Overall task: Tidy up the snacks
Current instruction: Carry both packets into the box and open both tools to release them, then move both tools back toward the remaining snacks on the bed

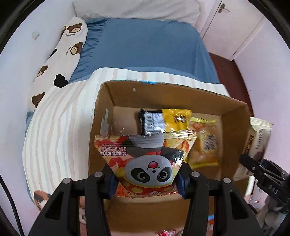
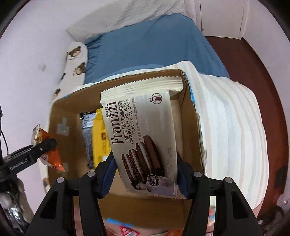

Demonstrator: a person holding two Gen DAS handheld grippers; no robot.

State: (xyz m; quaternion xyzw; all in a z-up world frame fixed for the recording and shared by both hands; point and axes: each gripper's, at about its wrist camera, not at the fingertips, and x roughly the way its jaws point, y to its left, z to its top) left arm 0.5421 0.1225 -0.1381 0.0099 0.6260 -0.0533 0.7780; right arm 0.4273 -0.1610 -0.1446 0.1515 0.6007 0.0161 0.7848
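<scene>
1. Nearest to me, the left tool is clamped on a red-and-orange panda snack bag, its blue-padded fingers pinching the bag's lower corners. The bag hangs upside down over the near wall of the cardboard box.

2. The right tool is closed on a cream Franzzi cookie pack, gripping it by its bottom end. The pack stretches up and away over the right half of the box, and its serrated top edge reaches about to the far wall in that view.

3. Each tool shows in the other's camera: the right one at the box's right side, the left one at its left side, both holding their snacks.

4. Inside the box, on its floor, lie a black-and-silver packet, a yellow packet overlapping it, and an orange-yellow packet toward the right wall.

5. The box sits on a striped cream blanket spread over the bed.

6. Beyond that comes the blue sheet, with a long bear-print pillow along the left wall and a white pillow at the far end.

7. At the far right stands a white cabinet above a dark red floor.
</scene>
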